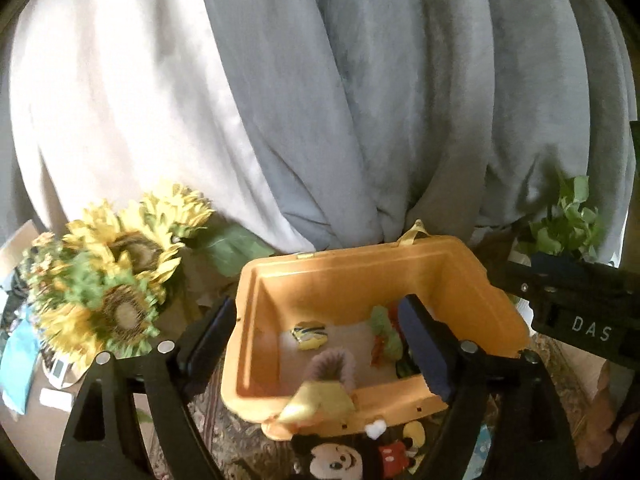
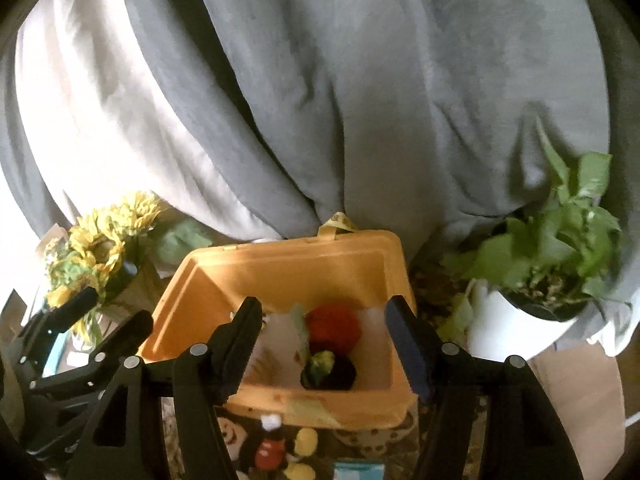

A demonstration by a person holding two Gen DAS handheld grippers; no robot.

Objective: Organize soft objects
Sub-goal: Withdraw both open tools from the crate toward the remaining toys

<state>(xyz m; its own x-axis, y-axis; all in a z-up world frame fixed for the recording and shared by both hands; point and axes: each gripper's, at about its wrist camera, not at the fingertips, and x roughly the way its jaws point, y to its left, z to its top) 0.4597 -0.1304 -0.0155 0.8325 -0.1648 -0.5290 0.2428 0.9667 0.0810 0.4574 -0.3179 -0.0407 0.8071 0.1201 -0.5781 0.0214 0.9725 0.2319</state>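
Note:
An orange bin (image 1: 360, 276) (image 2: 280, 276) stands open in front of both grippers. Inside lie a yellow striped soft toy (image 1: 310, 335), a green and orange toy (image 1: 384, 334), a red plush (image 2: 334, 326) and a dark plush with a green tuft (image 2: 328, 368). A yellow and purple soft toy (image 1: 324, 392) hangs over the bin's near rim. A Mickey Mouse plush (image 1: 344, 458) (image 2: 268, 446) lies just before the bin. My left gripper (image 1: 320, 344) is open and empty over the bin's near side. My right gripper (image 2: 324, 352) is open and empty above the bin.
Grey and white curtains (image 1: 320, 100) hang behind. Artificial sunflowers (image 1: 116, 276) stand to the left, a potted green plant in a white pot (image 2: 552, 272) to the right. The right gripper's body (image 1: 580, 312) shows in the left view. A patterned rug (image 1: 240, 440) lies underneath.

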